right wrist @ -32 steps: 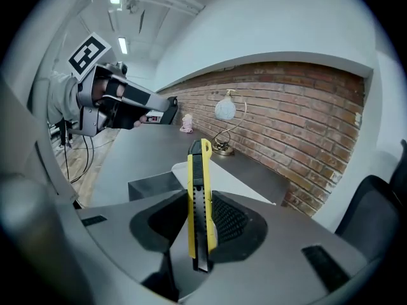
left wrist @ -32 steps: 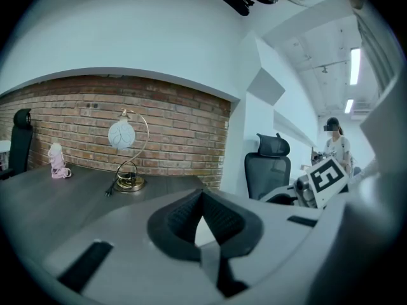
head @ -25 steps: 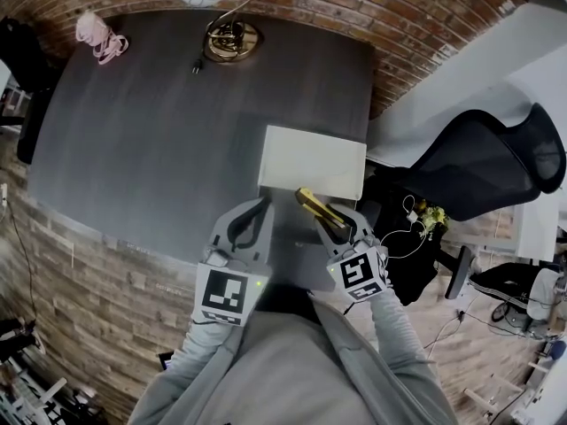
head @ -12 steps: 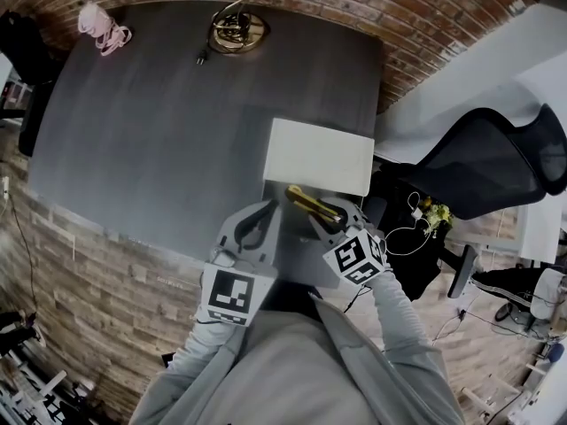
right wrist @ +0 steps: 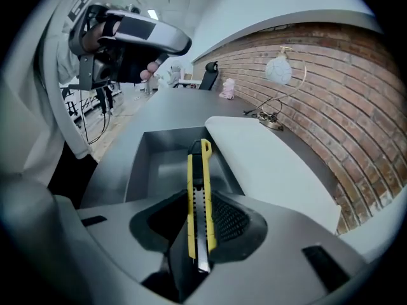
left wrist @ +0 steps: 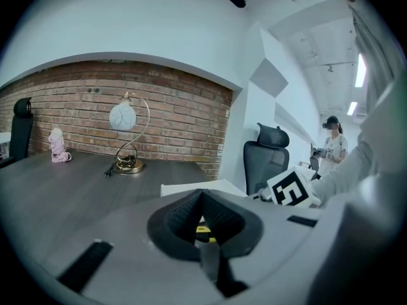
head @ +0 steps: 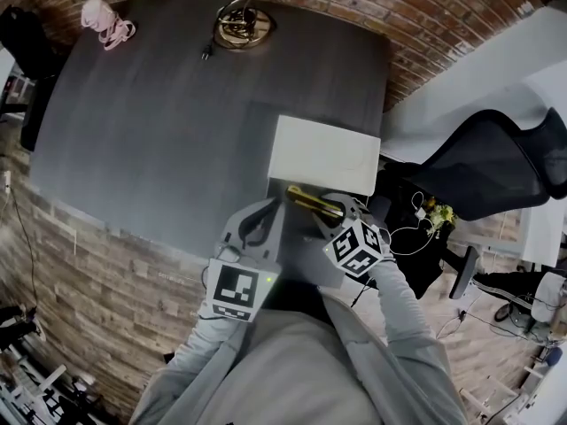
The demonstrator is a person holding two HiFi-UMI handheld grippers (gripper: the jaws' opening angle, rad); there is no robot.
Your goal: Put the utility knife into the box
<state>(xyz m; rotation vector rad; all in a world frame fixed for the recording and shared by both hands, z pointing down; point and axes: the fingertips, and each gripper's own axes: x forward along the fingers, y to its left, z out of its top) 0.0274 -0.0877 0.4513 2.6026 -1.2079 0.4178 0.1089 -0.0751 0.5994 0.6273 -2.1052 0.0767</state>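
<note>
The yellow utility knife point(head: 308, 200) is clamped in my right gripper point(head: 337, 211), which is shut on its rear end. In the right gripper view the knife point(right wrist: 203, 164) points forward over the open grey box point(right wrist: 156, 161), whose white lid point(right wrist: 267, 164) lies just to the right. In the head view the box point(head: 299, 233) sits at the table's near edge, below the white lid point(head: 323, 153). My left gripper point(head: 264, 209) hovers beside the box's left side, shut and holding nothing. Through its pads, a sliver of the knife point(left wrist: 202, 229) shows.
A gold-based lamp point(head: 235, 25) and a pink object point(head: 104, 20) stand at the table's far edge by the brick wall. A black office chair point(head: 478, 162) is off the table's right side. A person point(left wrist: 331, 142) stands far back in the room.
My right gripper has swung the knife to the left and turned it flatter over the box. The left gripper has barely moved.
</note>
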